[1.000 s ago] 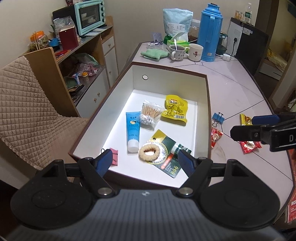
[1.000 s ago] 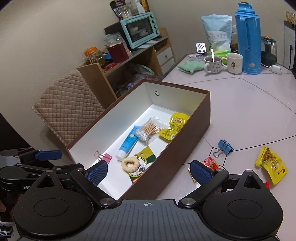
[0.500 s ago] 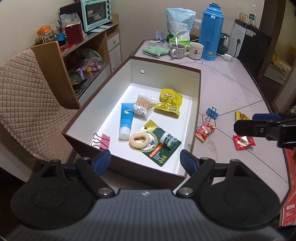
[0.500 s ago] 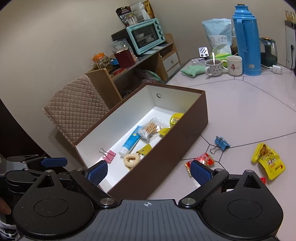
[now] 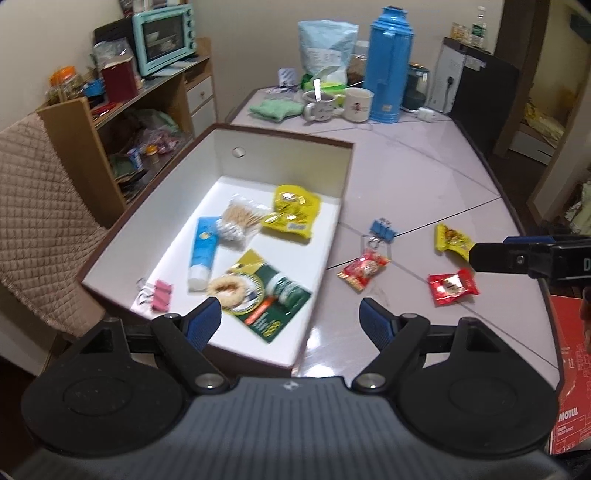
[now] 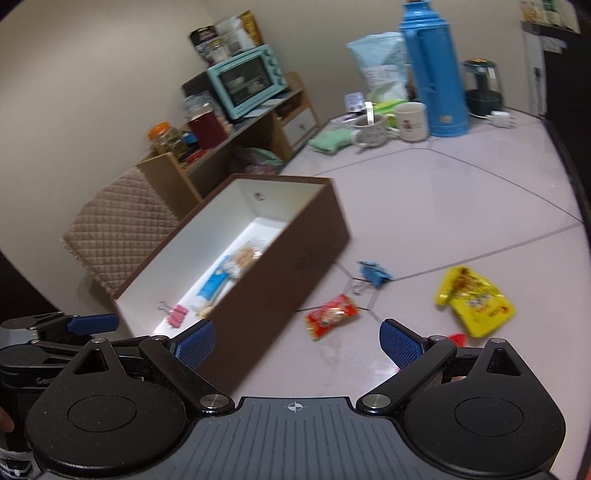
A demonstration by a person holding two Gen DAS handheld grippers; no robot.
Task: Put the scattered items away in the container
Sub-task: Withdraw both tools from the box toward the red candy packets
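Note:
A brown box (image 5: 343,173) with a white inside stands on the pale table and holds a blue tube (image 5: 202,251), cotton swabs (image 5: 242,219), a yellow packet (image 5: 293,210), a green card (image 5: 275,295), a ring-shaped snack (image 5: 227,288) and a pink binder clip (image 5: 162,293). On the table to its right lie a blue binder clip (image 5: 383,229), a red snack packet (image 5: 362,268), a second red packet (image 5: 452,286) and a yellow packet (image 5: 452,240). My left gripper (image 5: 290,321) hangs open above the box's near right corner. My right gripper (image 6: 297,341) is open, low over the table beside the box (image 6: 295,254), near the red packet (image 6: 330,314).
At the table's far end stand a blue thermos (image 5: 388,64), two mugs (image 5: 356,105), a green cloth (image 5: 271,109) and a pale bag (image 5: 325,44). A padded chair (image 5: 33,221) and shelves with a teal oven (image 5: 162,35) are left. A red booklet (image 5: 569,369) lies at the near right edge.
Both grippers have drawn back and swung right, away from over the box; the loose packets and blue clip on the table now sit nearer the view centres. Both stay open.

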